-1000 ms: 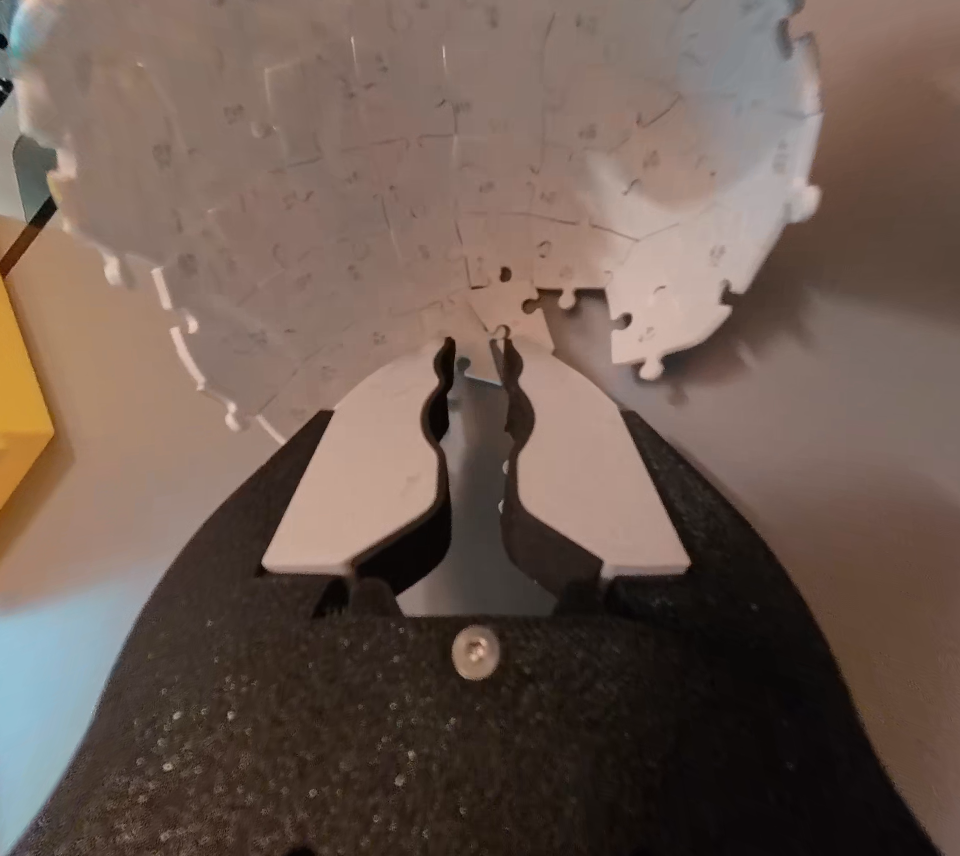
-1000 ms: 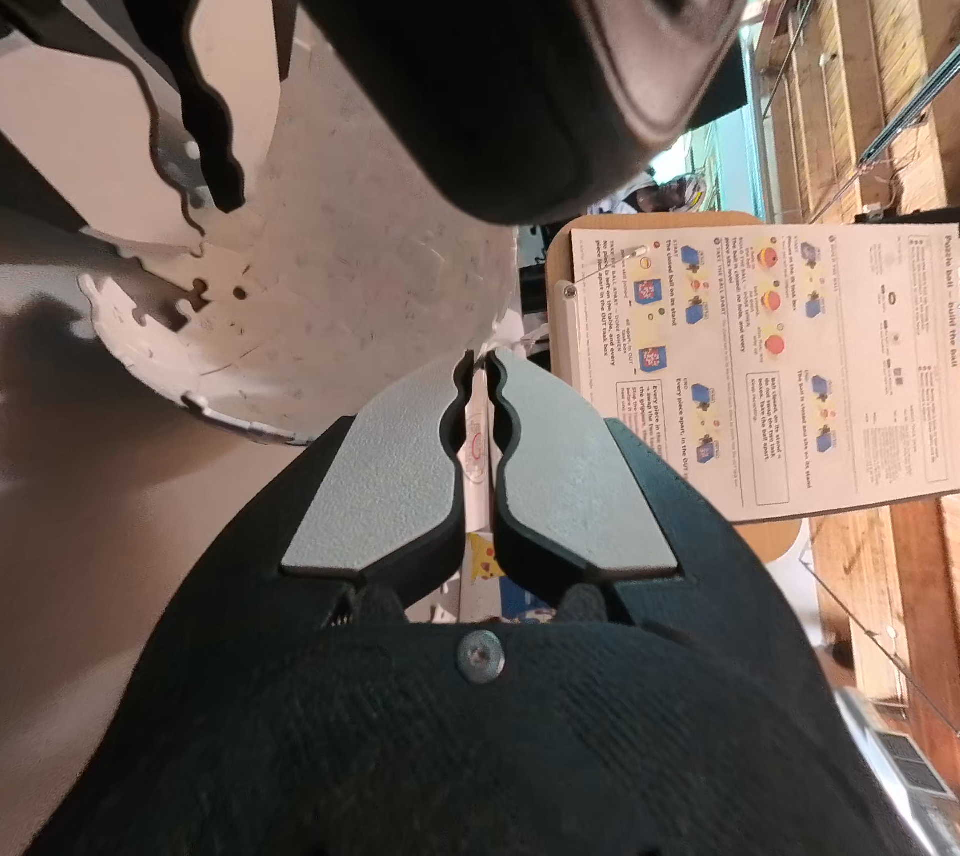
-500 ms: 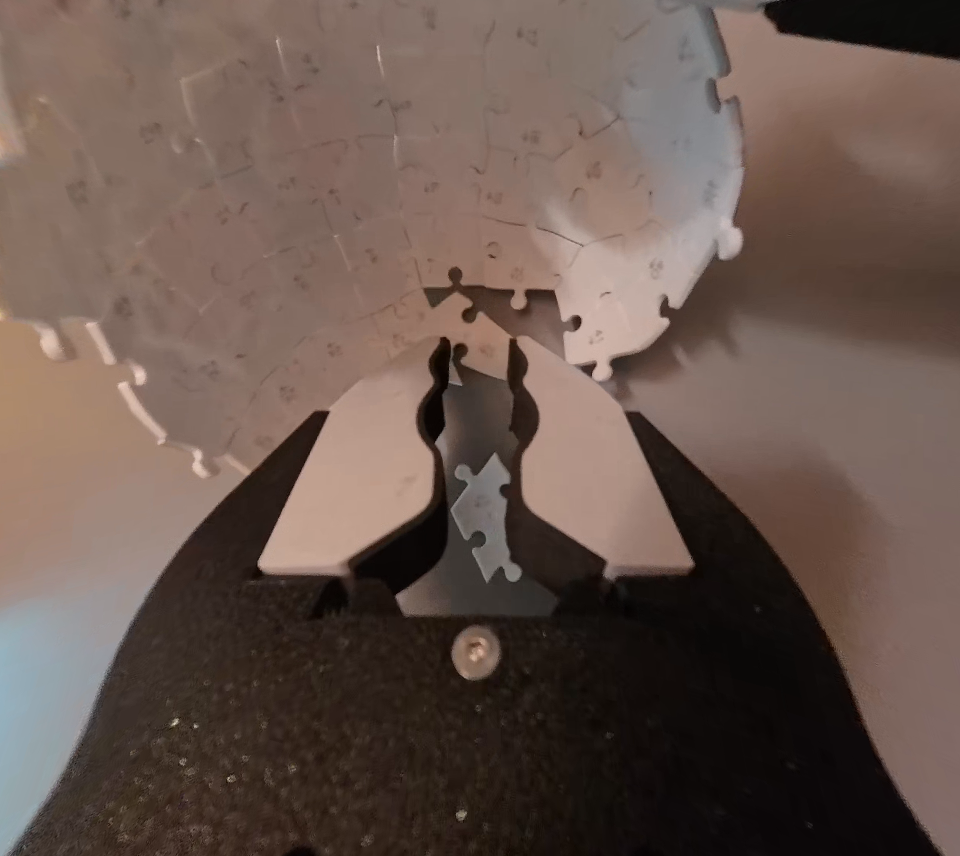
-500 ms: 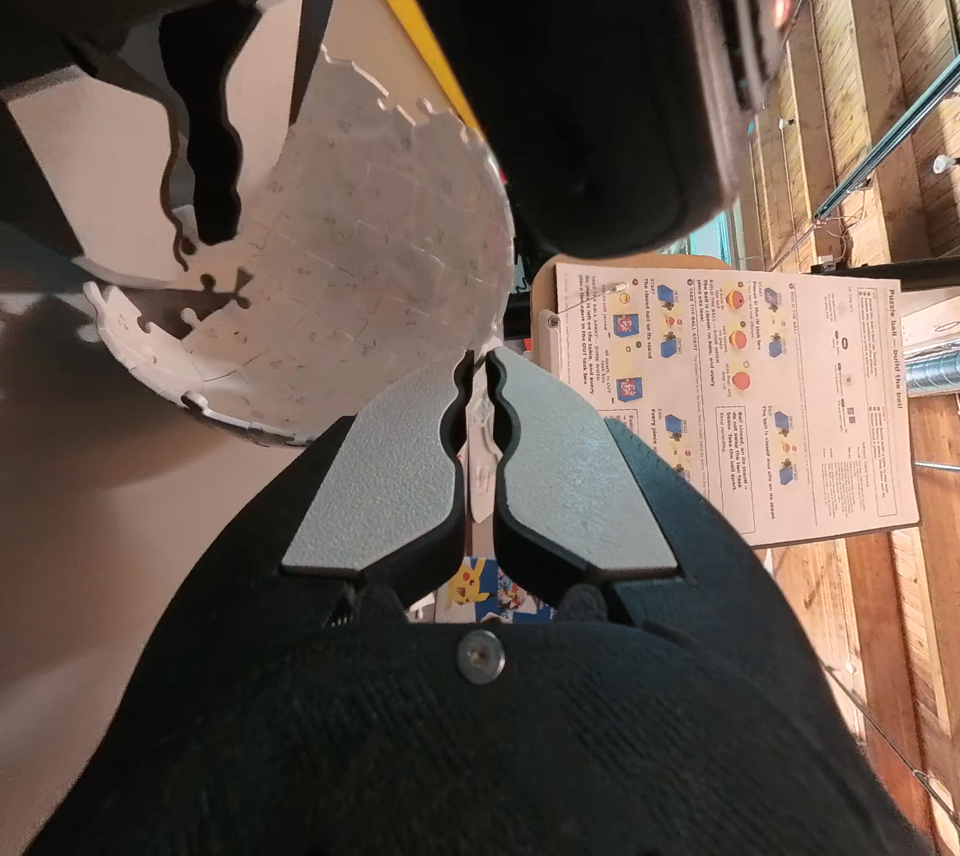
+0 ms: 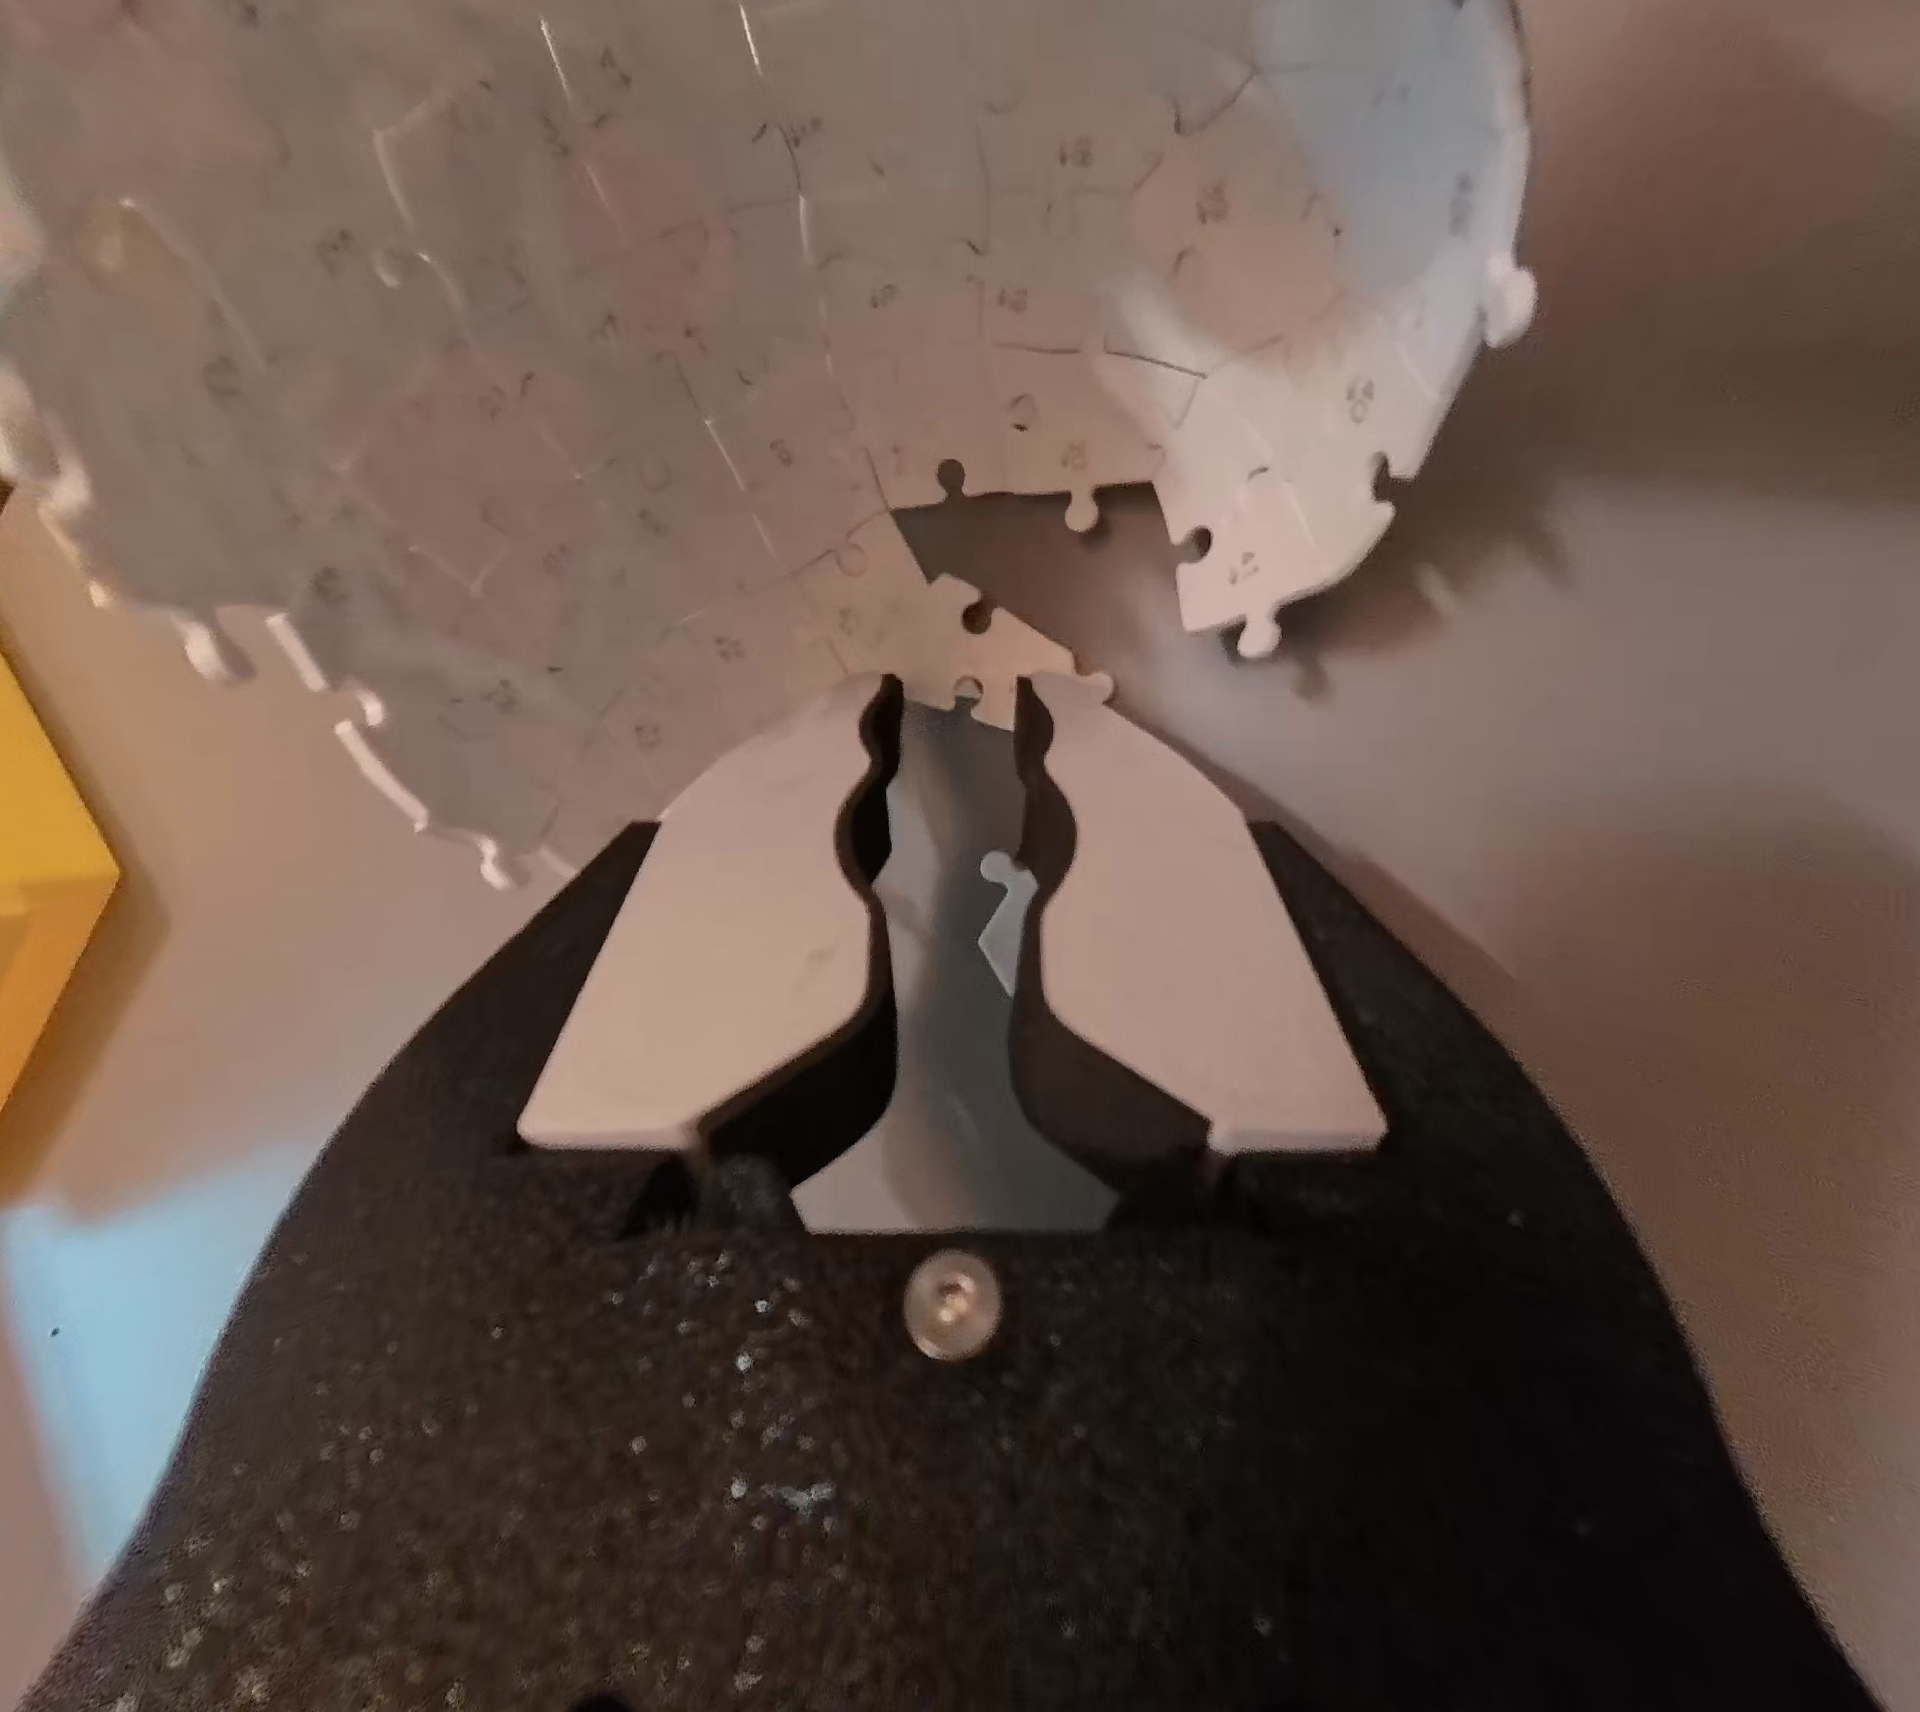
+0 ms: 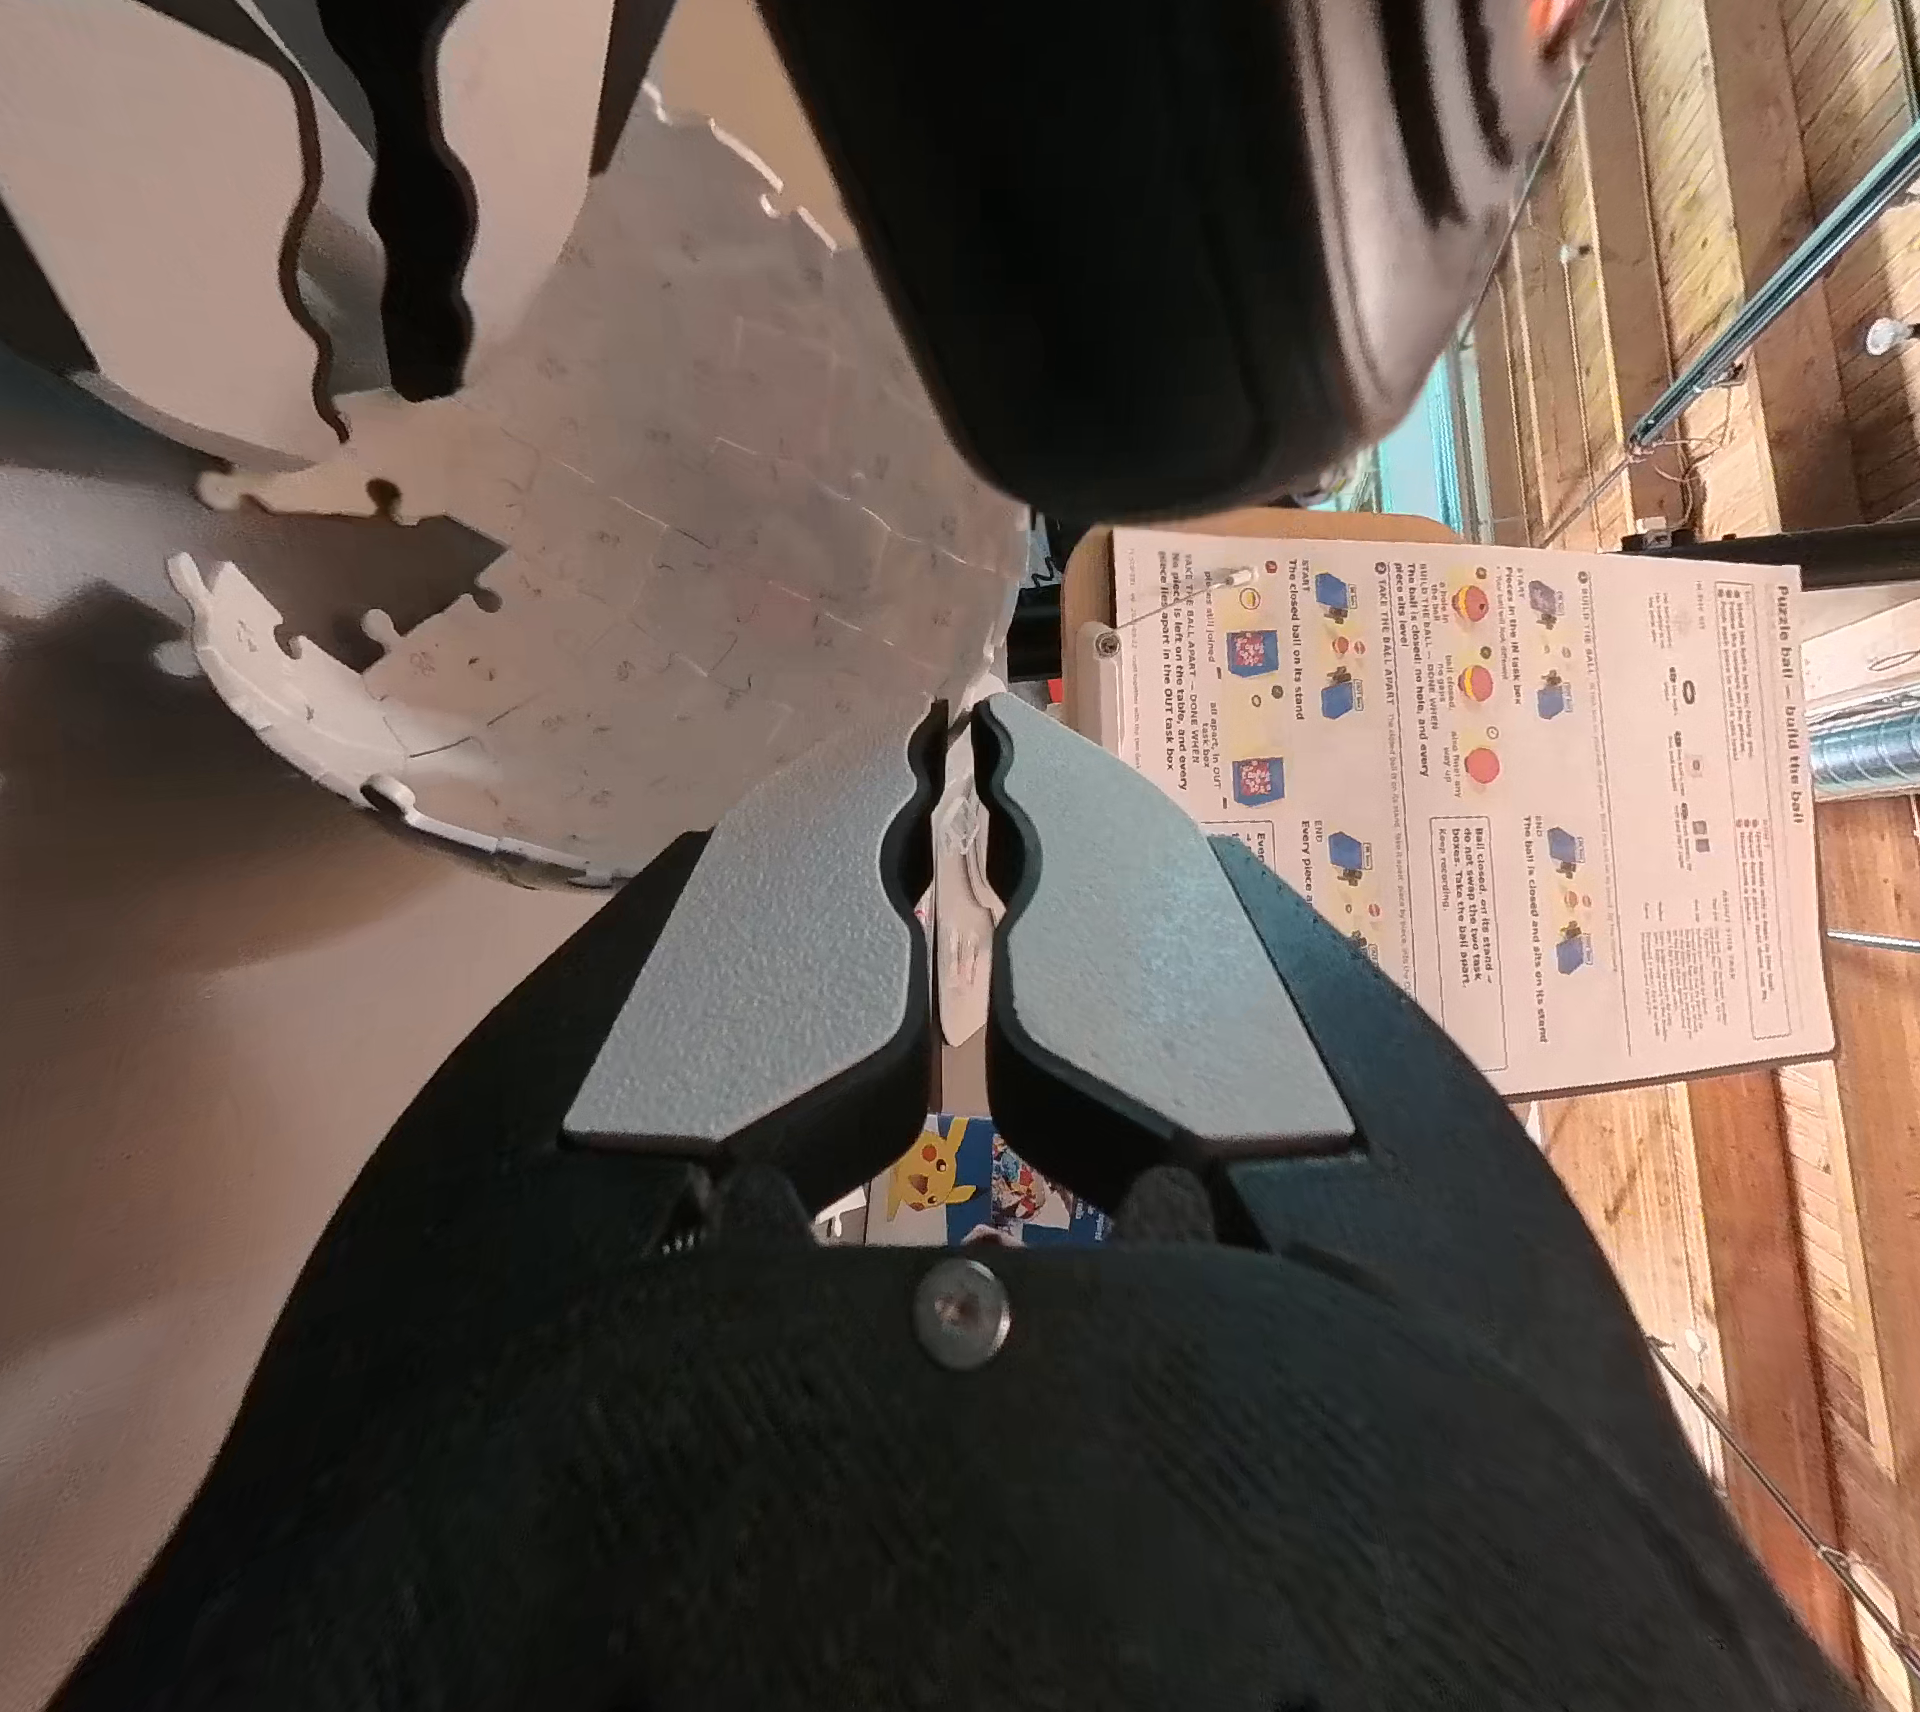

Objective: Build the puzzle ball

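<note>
- Since the earlier frame, the notch in the puzzle ball shell (image 5: 727, 208) has widened near the left gripper (image 5: 956, 688), and a loose piece (image 5: 1000, 919) now sits farther up between its fingers.
- Left gripper's jaws stand slightly parted, tips at a rim piece (image 5: 977, 654); whether they pinch it I cannot tell.
- Right gripper (image 6: 958, 717) is nearly closed on the shell's far rim (image 6: 961, 883).
- Shell looks light, thin and curved (joints probably pop under squeezing), so hold rim tabs gently, not the middle.
</note>
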`<state>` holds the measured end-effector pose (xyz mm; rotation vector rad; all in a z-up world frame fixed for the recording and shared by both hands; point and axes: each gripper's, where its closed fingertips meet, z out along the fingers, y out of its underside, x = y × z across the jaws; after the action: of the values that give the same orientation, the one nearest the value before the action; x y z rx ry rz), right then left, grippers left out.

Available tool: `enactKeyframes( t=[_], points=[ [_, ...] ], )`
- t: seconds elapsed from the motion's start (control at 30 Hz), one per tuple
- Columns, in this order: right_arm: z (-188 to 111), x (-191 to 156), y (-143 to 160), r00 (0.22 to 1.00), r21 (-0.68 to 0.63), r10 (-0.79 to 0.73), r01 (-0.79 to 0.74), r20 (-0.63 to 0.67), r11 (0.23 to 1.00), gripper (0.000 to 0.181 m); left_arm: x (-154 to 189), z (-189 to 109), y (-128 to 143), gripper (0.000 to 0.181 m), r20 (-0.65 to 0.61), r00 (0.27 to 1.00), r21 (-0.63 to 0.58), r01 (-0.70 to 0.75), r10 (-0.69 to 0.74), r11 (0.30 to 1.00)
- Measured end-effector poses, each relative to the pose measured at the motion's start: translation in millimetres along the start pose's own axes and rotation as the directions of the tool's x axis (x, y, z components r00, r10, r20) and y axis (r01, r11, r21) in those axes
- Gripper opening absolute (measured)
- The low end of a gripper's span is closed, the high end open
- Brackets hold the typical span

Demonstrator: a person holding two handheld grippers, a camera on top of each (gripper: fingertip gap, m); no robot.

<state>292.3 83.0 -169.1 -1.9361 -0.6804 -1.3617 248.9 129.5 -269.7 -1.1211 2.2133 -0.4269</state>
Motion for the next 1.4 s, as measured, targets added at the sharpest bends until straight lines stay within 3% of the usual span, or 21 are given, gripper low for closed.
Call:
enactKeyframes(
  t=[0.3,0.63,0.77,1.0,1.23,1.4],
  points=[
    [0.9,1.1,-1.6,1.000,0.002,-0.004,0.004,-0.002,1.000,0.004,2.6,-4.2,2.9,0.020,0.003,1.000,-0.012,-0.022,0.022,1.000],
    [1.7,2.1,-3.9,1.000,0.014,-0.009,0.009,-0.003,1.000,0.004,6.9,4.2,-3.7,0.000,-0.002,0.992,-0.003,-0.130,0.130,0.992],
    [2.3,2.2,-3.5,1.000,0.020,-0.013,0.013,-0.004,1.000,0.004,6.1,7.3,-7.6,0.000,0.006,0.991,0.049,-0.135,0.135,0.990],
    [3.3,2.9,-2.8,1.000,0.017,-0.014,0.014,-0.004,1.000,0.004,10.9,-10.1,-7.3,0.025,-0.090,0.990,0.036,0.108,-0.105,0.993],
    [4.2,3.4,-4.6,1.000,0.021,-0.011,0.011,-0.004,1.000,0.004,22.5,-14.8,9.9,0.024,-0.076,0.962,-0.079,0.255,-0.261,0.964],
    [4.7,4.0,-5.4,1.000,0.022,-0.012,0.012,-0.004,1.000,0.004,19.0,-8.9,8.2,0.023,-0.025,0.958,-0.068,0.284,-0.286,0.956]
  ],
)
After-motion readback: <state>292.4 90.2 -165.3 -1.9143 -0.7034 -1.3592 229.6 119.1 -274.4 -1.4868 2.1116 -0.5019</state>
